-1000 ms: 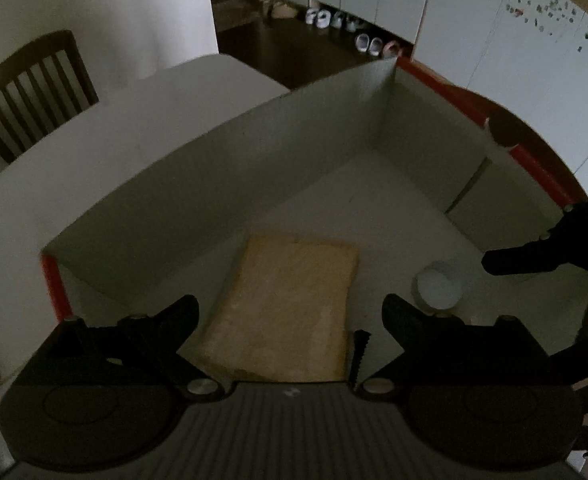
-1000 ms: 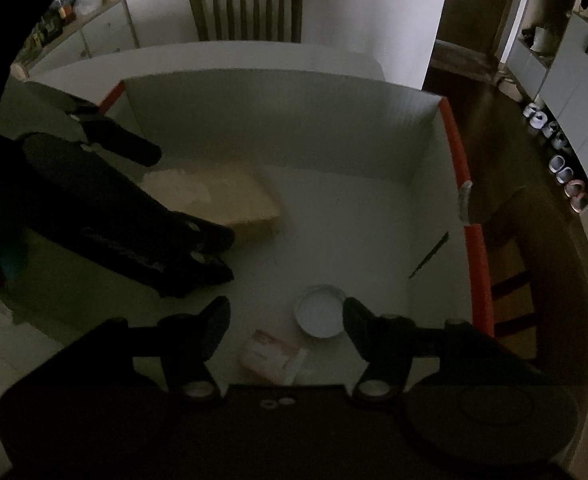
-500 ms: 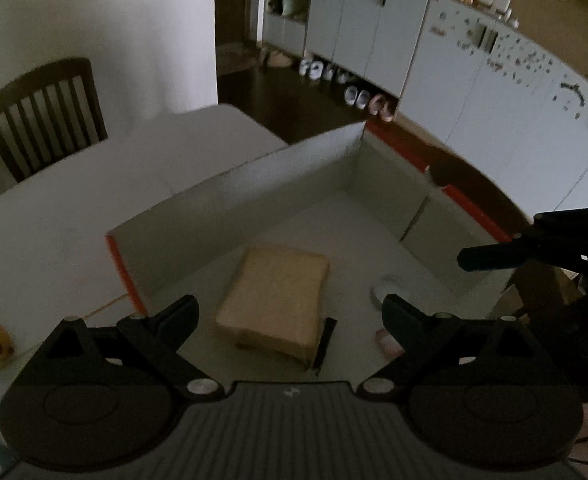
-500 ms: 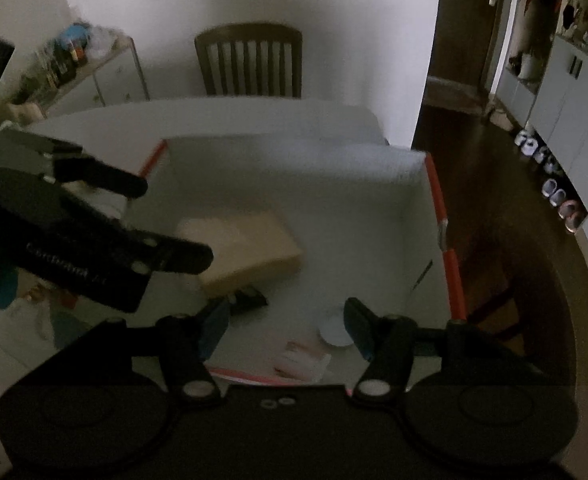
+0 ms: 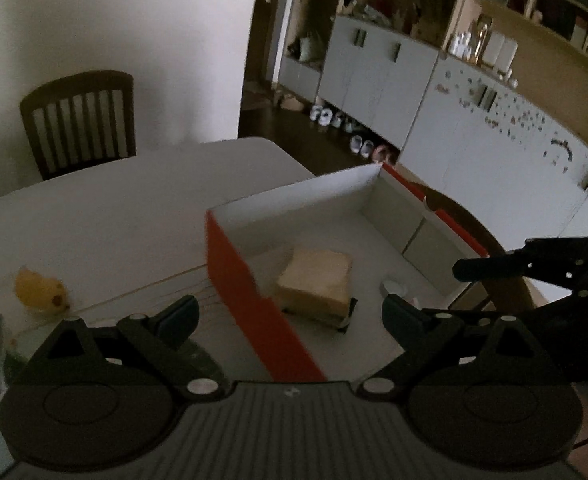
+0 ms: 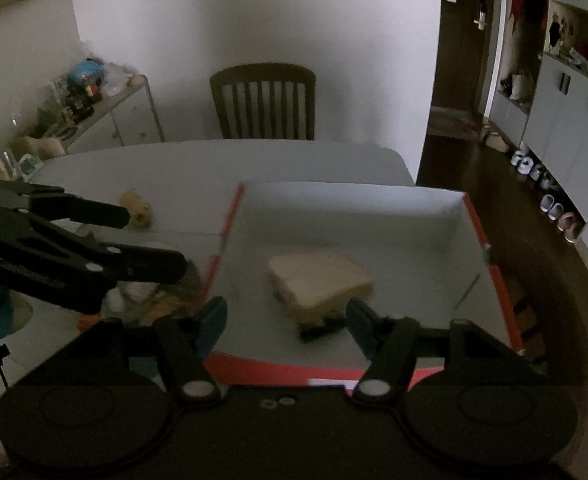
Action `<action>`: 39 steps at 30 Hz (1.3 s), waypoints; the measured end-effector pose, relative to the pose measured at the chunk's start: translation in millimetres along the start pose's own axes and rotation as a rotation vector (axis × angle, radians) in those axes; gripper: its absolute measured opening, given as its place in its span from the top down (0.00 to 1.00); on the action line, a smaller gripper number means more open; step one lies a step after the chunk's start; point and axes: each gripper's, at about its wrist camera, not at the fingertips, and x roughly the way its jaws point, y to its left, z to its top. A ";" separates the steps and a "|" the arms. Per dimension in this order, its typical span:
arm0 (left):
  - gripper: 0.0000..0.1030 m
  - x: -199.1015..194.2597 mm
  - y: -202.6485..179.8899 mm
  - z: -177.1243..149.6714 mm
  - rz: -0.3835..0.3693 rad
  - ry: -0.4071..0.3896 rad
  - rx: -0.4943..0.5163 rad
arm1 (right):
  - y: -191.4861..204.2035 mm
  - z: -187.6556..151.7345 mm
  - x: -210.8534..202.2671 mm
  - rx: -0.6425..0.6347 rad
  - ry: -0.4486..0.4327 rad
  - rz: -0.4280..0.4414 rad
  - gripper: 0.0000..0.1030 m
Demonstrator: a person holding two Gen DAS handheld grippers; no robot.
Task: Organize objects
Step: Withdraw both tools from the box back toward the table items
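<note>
In the left wrist view, the left gripper [image 5: 290,314] has pulled back and up out of the box [image 5: 254,300] since a second ago; its fingers stand wide with nothing between them, straddling the box's red near wall. The tan block [image 5: 318,282] lies on the box floor near that wall, with a small round lid [image 5: 394,289] beside it toward the right wall. A yellow toy [image 5: 40,290] sits on the table [image 5: 114,208] outside, near its left edge, so sorting probably has more to go. In the right wrist view, the right gripper [image 6: 286,316] has also risen clear of the box; its jaws have just been opening slightly and hold nothing. A dark thing under the block's near corner is too blurred to name, and the clutter under the left gripper's fingers [image 6: 150,266] is unreadable.
</note>
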 end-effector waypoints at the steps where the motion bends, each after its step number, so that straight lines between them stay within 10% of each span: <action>1: 0.04 -6.6 4.5 -3.4 -0.001 -0.007 -0.005 | 8.2 -1.1 -1.4 0.002 -0.005 0.005 0.36; 21: 0.04 -99.9 99.9 -85.7 0.076 -0.080 -0.056 | 149.3 -25.4 3.6 -0.006 -0.024 0.050 0.29; 39: 0.00 -98.3 180.8 -124.6 0.149 -0.052 -0.126 | 200.1 -43.8 50.7 -0.016 0.051 -0.015 0.23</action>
